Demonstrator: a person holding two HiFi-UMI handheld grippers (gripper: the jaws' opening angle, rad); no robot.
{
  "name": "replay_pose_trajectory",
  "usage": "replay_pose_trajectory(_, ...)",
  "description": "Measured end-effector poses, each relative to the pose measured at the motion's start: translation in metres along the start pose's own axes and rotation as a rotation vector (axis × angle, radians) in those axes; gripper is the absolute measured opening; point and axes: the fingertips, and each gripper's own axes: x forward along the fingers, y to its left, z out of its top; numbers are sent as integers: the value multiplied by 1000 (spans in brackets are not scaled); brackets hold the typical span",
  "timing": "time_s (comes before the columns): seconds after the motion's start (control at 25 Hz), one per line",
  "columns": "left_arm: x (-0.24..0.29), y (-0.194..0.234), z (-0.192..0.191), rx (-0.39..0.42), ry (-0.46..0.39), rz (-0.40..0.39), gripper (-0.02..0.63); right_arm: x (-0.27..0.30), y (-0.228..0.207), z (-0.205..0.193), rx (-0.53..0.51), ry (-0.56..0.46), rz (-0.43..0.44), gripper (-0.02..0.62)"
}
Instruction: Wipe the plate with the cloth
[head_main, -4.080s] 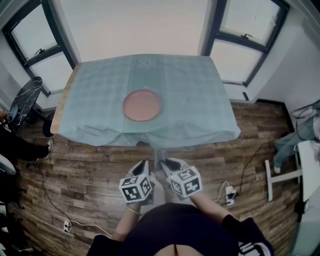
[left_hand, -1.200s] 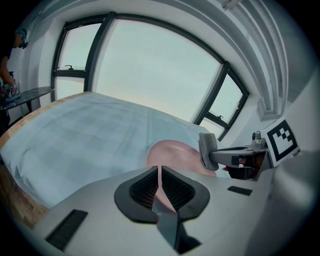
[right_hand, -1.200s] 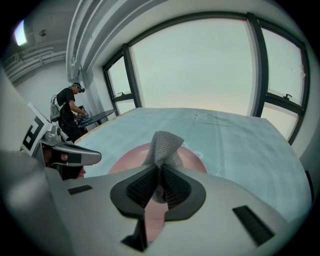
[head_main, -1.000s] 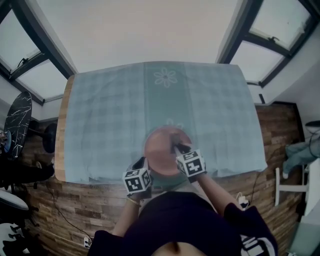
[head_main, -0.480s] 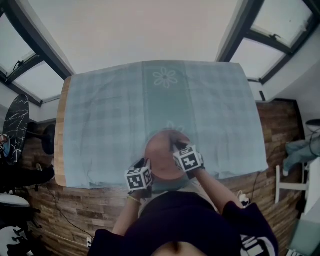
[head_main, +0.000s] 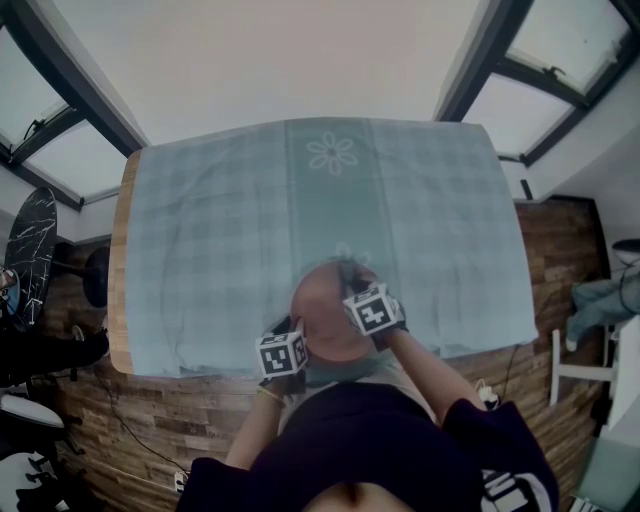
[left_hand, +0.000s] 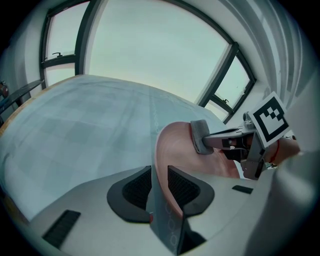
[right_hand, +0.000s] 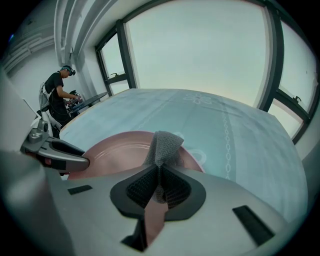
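Since the frame of one second ago both grippers have come lower and closer to the plate (head_main: 318, 312), and the left one is now at its near rim instead of short of it.

Nearest to the person, the left gripper (left_hand: 159, 187) has the plate's near rim between its jaws. The jaws are opening and stand apart, so I judge that the pads do not press on the rim yet. The plate lies on the checked tablecloth (head_main: 220, 230), close to the near edge of the table (head_main: 118, 270).

A little farther, the right gripper (right_hand: 159, 186) has its jaws together on the grey cloth (right_hand: 162, 145). A fold of the cloth sticks out past the tips and hangs over the far part of the plate. I cannot tell whether it already touches the surface.

What may go wrong, in my judgement:
- If the left jaws close only on the very lip of the rim, the plate can tip up or slip out once the wiping pushes on it.
- The plate is not held now – a stroke that starts too early would slide it and wrinkle the tablecloth.
- Only a small pinch holds the cloth, so hard pressure may pull it free – or bring the bare tips onto the plate
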Motion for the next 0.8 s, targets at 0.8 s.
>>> replay_pose_trajectory(0.8, 4, 3, -2, 2, 6, 17, 57, 26, 6, 1, -54, 65, -31, 32)
